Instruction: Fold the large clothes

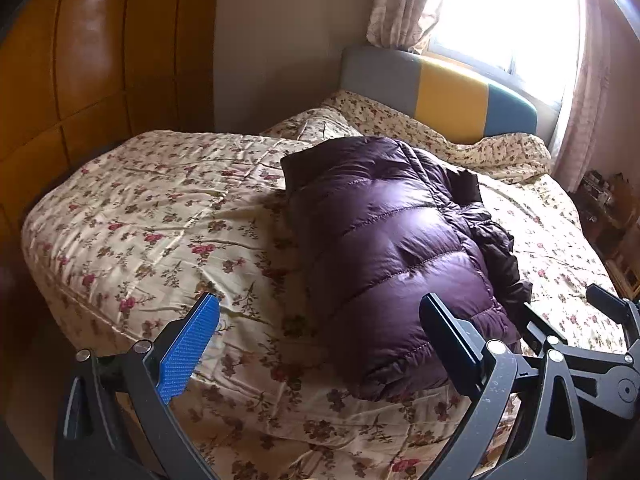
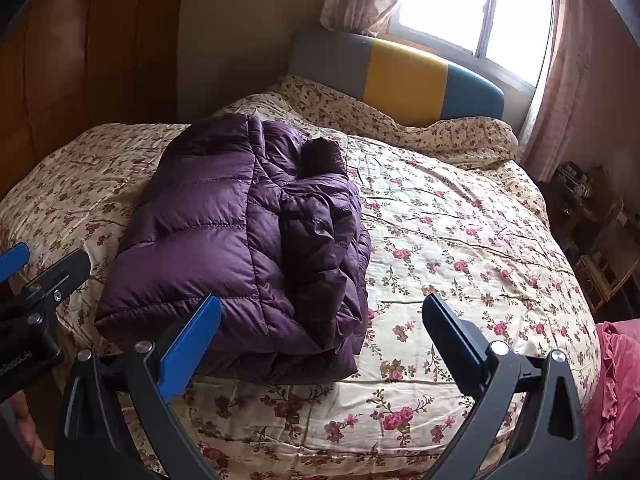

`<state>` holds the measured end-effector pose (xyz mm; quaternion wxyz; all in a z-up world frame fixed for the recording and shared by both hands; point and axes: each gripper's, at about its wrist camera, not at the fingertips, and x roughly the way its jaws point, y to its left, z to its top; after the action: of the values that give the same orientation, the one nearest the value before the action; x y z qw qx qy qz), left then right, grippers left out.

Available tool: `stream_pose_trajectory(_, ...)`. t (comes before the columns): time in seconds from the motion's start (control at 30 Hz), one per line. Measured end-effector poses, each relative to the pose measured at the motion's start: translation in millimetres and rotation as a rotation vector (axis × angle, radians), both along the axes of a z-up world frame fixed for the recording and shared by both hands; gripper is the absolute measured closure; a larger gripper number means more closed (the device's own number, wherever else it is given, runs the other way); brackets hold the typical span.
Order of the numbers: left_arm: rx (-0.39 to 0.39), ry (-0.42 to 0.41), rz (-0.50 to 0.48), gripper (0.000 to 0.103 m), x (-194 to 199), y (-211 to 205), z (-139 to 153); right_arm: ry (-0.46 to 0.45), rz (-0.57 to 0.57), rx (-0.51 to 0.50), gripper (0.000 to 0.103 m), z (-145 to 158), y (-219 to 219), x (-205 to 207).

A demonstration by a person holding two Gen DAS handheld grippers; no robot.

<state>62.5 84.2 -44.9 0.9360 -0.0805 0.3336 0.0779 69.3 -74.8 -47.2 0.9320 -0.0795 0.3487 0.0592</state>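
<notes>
A purple quilted down jacket [image 1: 384,240] lies folded into a thick bundle on the floral bed cover [image 1: 160,216]; it also shows in the right wrist view [image 2: 240,248]. Its sleeve lies bunched along the bundle's right side [image 2: 324,240]. My left gripper [image 1: 320,312] is open and empty, held above the bed's near edge just in front of the jacket. My right gripper [image 2: 322,312] is open and empty, in front of the jacket's near right corner. The left gripper's fingers [image 2: 60,272] show at the left edge of the right wrist view.
The bed has a grey, yellow and blue headboard [image 1: 448,96] under a bright window [image 2: 480,8] with curtains. A wooden wardrobe [image 1: 80,60] stands left of the bed. A cluttered shelf [image 2: 592,240] stands at the right. A pink cloth [image 2: 616,392] lies at the bed's near right.
</notes>
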Motion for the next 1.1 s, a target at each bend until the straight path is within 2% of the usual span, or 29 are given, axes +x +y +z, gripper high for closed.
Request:
stream_pose_trajectory(0.2, 0.022, -0.008, 0.025, 0.004, -0.5, -2.9, 2.4, 0.003, -0.004, 0.002, 0.003, -1.5, -1.8, 0.2)
stream_pose_trajectory(0.43, -0.009, -0.011, 0.021, 0.004, -1.3, -0.8, 3.5, 0.012, -0.014, 0.019, 0.003, -4.9, -6.5, 2.2)
stream_pose_trajectory(1.1, 0.073, -0.039, -0.017, 0.004, -7.1, -20.8, 14.5, 0.039, -0.038, 0.046, 0.003, -7.3, -19.8, 0.1)
